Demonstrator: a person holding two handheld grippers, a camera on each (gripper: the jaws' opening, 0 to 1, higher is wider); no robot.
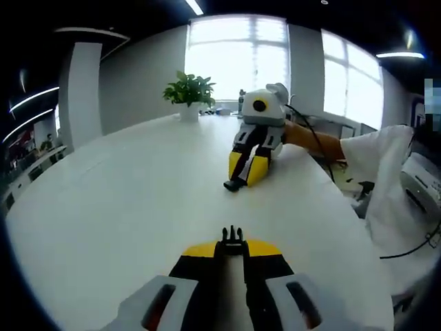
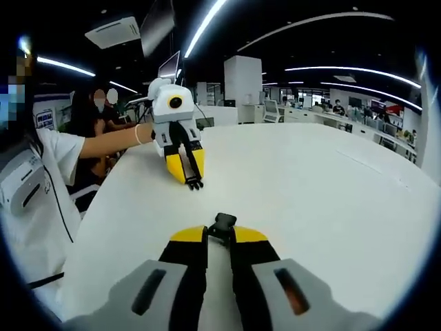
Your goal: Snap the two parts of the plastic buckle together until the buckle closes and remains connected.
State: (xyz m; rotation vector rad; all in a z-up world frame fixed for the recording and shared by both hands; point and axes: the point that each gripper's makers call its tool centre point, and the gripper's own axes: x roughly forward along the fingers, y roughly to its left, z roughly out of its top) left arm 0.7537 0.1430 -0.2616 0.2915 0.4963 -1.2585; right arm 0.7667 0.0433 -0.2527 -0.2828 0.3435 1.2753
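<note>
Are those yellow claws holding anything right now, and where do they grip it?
Yes. The left gripper pinches the pronged black plastic buckle part by its rear end; the right gripper pinches the black socket part by its back end.

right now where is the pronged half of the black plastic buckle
In the left gripper view, the pronged black plastic buckle half sits clamped at the left gripper's yellow tips, low centre, above the white table, pointing toward the right gripper.
</note>
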